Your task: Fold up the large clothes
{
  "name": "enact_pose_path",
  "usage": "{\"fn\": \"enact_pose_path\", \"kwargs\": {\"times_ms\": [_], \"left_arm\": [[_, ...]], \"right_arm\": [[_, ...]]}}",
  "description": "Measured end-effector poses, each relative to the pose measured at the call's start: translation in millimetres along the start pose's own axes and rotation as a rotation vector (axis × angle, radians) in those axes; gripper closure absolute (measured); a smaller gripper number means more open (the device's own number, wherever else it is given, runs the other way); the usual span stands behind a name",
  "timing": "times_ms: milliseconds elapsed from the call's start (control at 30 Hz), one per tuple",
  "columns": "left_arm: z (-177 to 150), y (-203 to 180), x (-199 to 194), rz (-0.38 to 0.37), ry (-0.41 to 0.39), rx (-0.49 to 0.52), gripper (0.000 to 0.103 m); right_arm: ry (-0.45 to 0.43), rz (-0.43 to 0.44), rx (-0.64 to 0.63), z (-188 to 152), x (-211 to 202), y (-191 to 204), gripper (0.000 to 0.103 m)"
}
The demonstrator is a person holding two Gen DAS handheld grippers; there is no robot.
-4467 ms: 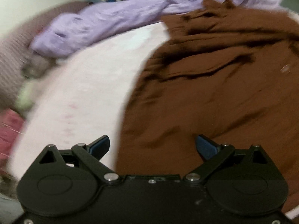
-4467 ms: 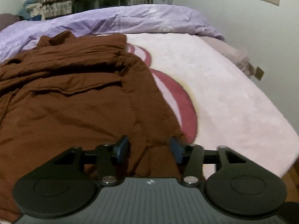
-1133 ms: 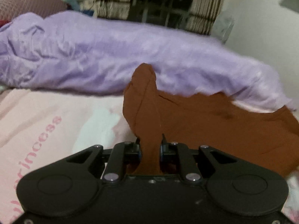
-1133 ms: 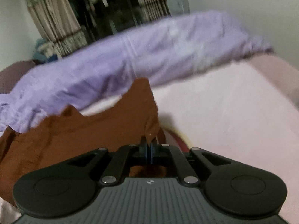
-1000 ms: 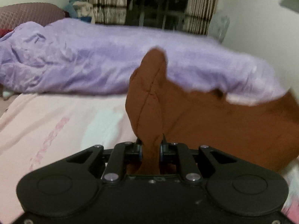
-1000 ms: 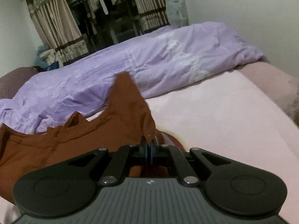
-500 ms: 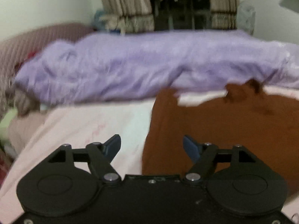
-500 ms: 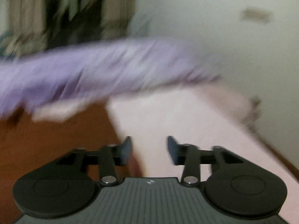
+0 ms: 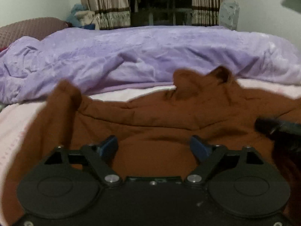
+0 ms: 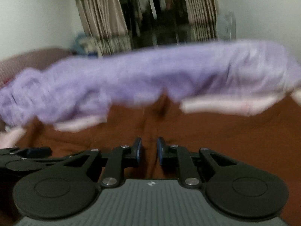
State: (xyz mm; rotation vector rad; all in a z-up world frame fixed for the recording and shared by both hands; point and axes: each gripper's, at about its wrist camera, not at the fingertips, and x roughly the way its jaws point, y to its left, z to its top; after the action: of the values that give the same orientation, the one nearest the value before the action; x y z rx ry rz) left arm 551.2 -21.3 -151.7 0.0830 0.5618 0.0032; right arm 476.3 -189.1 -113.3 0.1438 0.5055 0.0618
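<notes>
A large brown garment lies spread on the pink bed, its collar at the far edge near the purple duvet. My left gripper is open and empty just above the garment. My right gripper is open with a narrow gap, empty, over the brown garment in a blurred right wrist view. The right gripper's tip shows at the right edge of the left wrist view. The left gripper's tip shows at the left edge of the right wrist view.
A rumpled purple duvet lies across the far side of the bed. Pink bedsheet shows left of the garment. A maroon headboard is at far left. Curtains and a dark wardrobe opening stand behind.
Both grippers, shut on the garment's edge a second ago, opened and let it drop flat. Both have since swung inward over the garment's middle.
</notes>
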Motion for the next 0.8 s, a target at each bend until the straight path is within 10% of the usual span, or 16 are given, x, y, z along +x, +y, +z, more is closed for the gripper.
{"fn": "enact_pose_path", "kwargs": {"times_ms": [433,567,800], "left_arm": [[20,-3,-17,0.060,-0.051,0.050,0.010],[29,20,-32,0.202,-0.180,0.115,0.010],[8,85,27,0.177,0.011,-0.076,0.008]], "right_arm": [[-0.075,0.037,-0.024,18,-37,-11,0.084],[-0.119,-0.053,-0.163,35,-48,-40,0.086],[0.014,-0.102,0.008,19,-9,-126,0.102]]}}
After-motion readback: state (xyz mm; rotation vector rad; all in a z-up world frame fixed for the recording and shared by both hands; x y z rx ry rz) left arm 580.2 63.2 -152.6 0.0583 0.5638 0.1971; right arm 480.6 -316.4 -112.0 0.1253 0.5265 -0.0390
